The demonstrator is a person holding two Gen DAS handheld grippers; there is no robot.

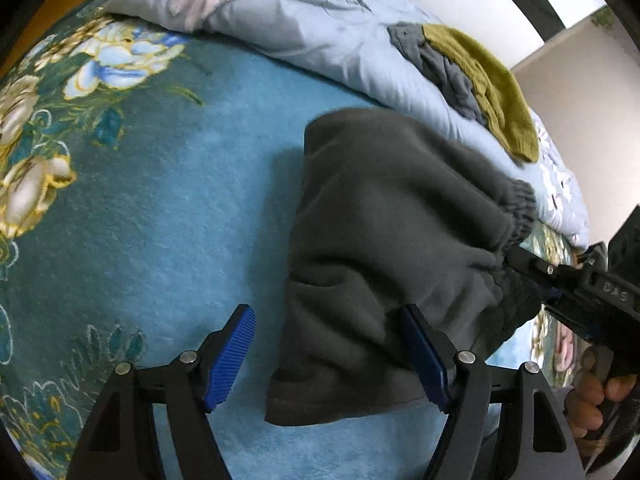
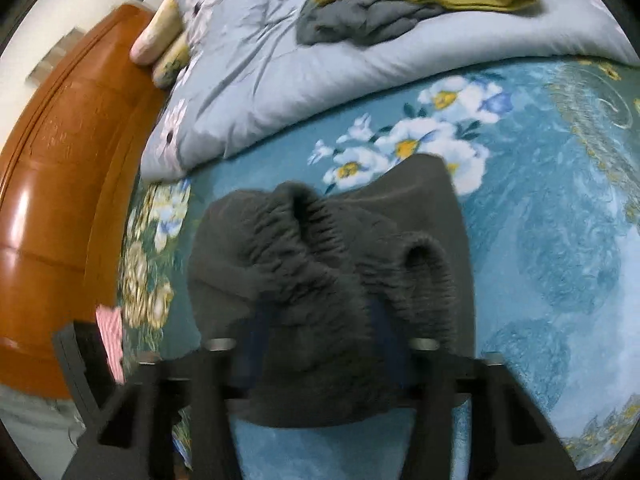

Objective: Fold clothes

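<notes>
A dark grey fleece garment (image 1: 384, 248) with an elastic waistband lies bunched on the teal floral blanket (image 1: 168, 216). My left gripper (image 1: 332, 356) is open, its blue pads (image 1: 232, 356) apart; the garment's lower edge drapes over the right pad. My right gripper (image 1: 532, 268) comes in from the right and is shut on the garment's waistband. In the right wrist view the gathered waistband (image 2: 320, 280) fills the space between the fingers of my right gripper (image 2: 320, 344) and hides the pads.
A pale blue flowered duvet (image 1: 312, 28) lies along the far side, with an olive green garment (image 1: 492, 88) and a grey garment (image 1: 444, 64) piled on it. An orange wooden headboard (image 2: 60, 184) and pillows (image 2: 160, 36) stand to the left in the right wrist view.
</notes>
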